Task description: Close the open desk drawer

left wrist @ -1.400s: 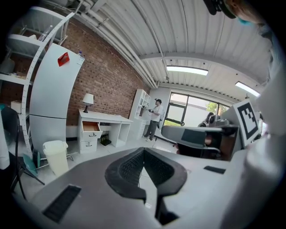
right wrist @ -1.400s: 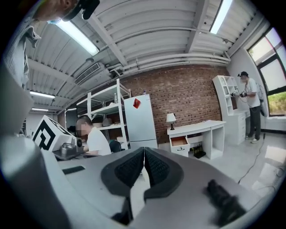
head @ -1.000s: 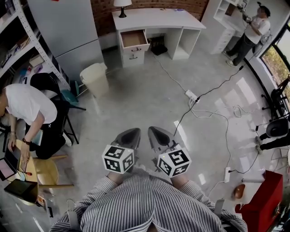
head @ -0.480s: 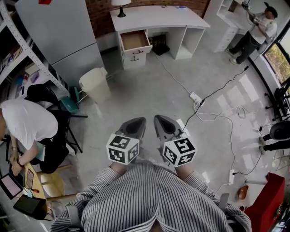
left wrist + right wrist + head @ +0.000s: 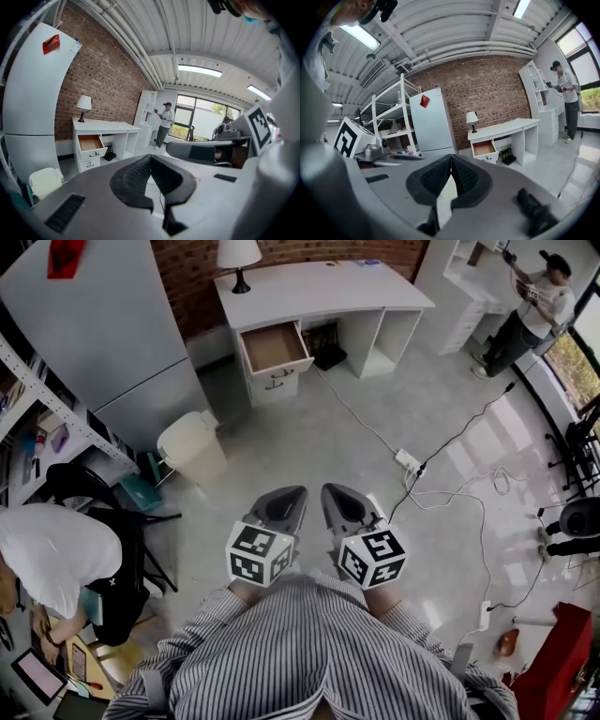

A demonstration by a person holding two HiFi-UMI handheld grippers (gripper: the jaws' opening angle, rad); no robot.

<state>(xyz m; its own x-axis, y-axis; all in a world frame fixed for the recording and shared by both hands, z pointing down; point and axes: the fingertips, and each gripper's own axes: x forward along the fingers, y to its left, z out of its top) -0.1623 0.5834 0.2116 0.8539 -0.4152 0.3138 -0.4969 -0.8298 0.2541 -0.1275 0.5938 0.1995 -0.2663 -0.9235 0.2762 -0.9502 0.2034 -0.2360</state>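
Nearest: wearer's striped shirt (image 5: 309, 652) fills the bottom of the head view. Both grippers are held close to the chest, side by side and pointing forward.

Left gripper (image 5: 284, 502): jaws together, pads meet at the tip, nothing between them. Its marker cube (image 5: 255, 554) faces up.
Right gripper (image 5: 337, 501): same, jaws closed on nothing. Its marker cube (image 5: 373, 557) sits just beside the left one.

Neither gripper touches anything; there is open grey floor (image 5: 309, 446) ahead of them.

Mid range:
- White power strip (image 5: 406, 461) on the floor to the right, with black and white cables running off it.
- Cream bin (image 5: 192, 448) to the left, next to the grey fridge (image 5: 103, 334).
- Seated person in a white top (image 5: 52, 554) at far left, bent over a small table, with a black chair (image 5: 108, 498) beside them.
- Red object (image 5: 548, 662) at the lower right edge; can't tell what it is.

Far:
- White desk (image 5: 323, 285) against the brick wall (image 5: 187, 273), well apart from both grippers.
- Its top drawer (image 5: 275, 346) is on the desk's left side, pulled out, with the wood interior showing.
- The lower drawer (image 5: 278, 382) beneath it is closed.
- Table lamp (image 5: 237, 257) on the desktop above the drawers.
- Standing person (image 5: 530, 307) at far right by the white shelving.
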